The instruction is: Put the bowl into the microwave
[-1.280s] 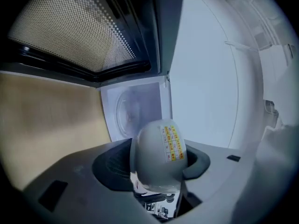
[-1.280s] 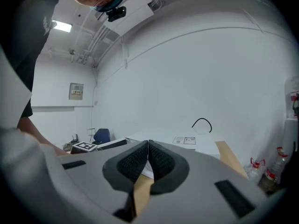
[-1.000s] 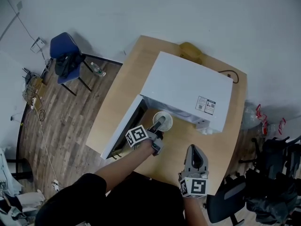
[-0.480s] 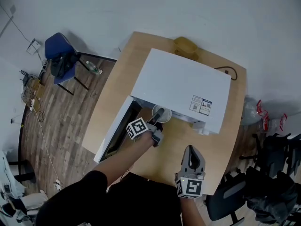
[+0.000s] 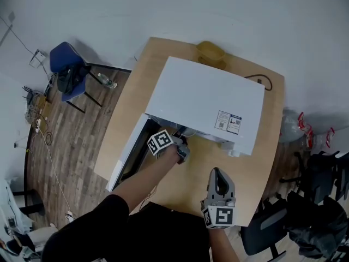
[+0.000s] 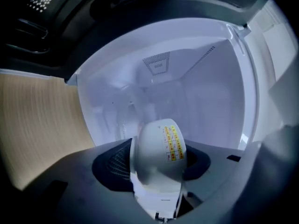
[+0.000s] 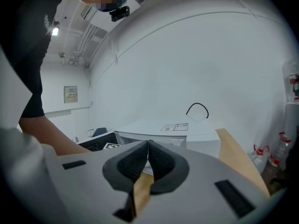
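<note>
The left gripper (image 5: 179,145), fingers (image 6: 114,164) clamped on the bowl (image 6: 156,155), is now carrying it from the desk (image 5: 136,102) into the microwave (image 5: 202,102), nearing set-down, while the right gripper (image 7: 147,160) is idling, fingers together.

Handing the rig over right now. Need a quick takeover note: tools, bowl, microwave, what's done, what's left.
Left tool: shut on the white bowl, at the mouth of the microwave.
Right tool: shut, empty, hovering over the table in front of the microwave.
Door: open.
Done: bowl gripped and brought to the opening.
Left: carry it in, set it on the cavity floor, release, back out; probably close the door.
</note>
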### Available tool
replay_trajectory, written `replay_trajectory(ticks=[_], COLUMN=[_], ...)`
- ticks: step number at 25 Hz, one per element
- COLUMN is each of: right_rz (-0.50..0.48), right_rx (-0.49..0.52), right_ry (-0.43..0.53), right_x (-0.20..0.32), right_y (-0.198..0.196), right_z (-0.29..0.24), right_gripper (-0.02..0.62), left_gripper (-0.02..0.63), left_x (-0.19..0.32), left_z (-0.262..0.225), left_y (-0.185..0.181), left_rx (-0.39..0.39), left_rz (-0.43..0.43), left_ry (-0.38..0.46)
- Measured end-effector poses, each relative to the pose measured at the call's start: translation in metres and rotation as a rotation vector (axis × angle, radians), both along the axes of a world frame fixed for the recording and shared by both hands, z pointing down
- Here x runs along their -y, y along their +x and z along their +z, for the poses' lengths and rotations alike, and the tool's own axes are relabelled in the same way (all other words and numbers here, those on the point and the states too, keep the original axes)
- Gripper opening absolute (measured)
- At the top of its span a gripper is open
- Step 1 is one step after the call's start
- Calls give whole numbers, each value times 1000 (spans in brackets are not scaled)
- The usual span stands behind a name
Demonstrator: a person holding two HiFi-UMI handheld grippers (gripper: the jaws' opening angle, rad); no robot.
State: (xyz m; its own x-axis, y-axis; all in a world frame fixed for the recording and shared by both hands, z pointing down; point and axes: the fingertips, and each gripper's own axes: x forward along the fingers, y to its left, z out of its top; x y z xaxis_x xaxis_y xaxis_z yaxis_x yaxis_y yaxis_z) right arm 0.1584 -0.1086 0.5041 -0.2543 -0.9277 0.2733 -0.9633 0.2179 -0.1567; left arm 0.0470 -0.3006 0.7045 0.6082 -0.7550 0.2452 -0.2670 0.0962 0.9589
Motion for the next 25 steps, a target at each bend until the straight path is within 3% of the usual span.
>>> replay_trajectory(ticks=[6,16,25], right_rz=[-5,-11,-14], right_rx=[53,76,89], right_ry=[-19,-28,-35], right_x=[2,-2,-8], right_y=[1,-5,-2], right_z=[2,-1,-1], right_gripper=[61,61,61], left_gripper=[227,227,241], left_x=[6,16,29], left_z=[8,6,5], left_y=[4,1,1], left_rx=[80,262,290], left_rz=[16,19,102], left_ry=[-38,-20,27])
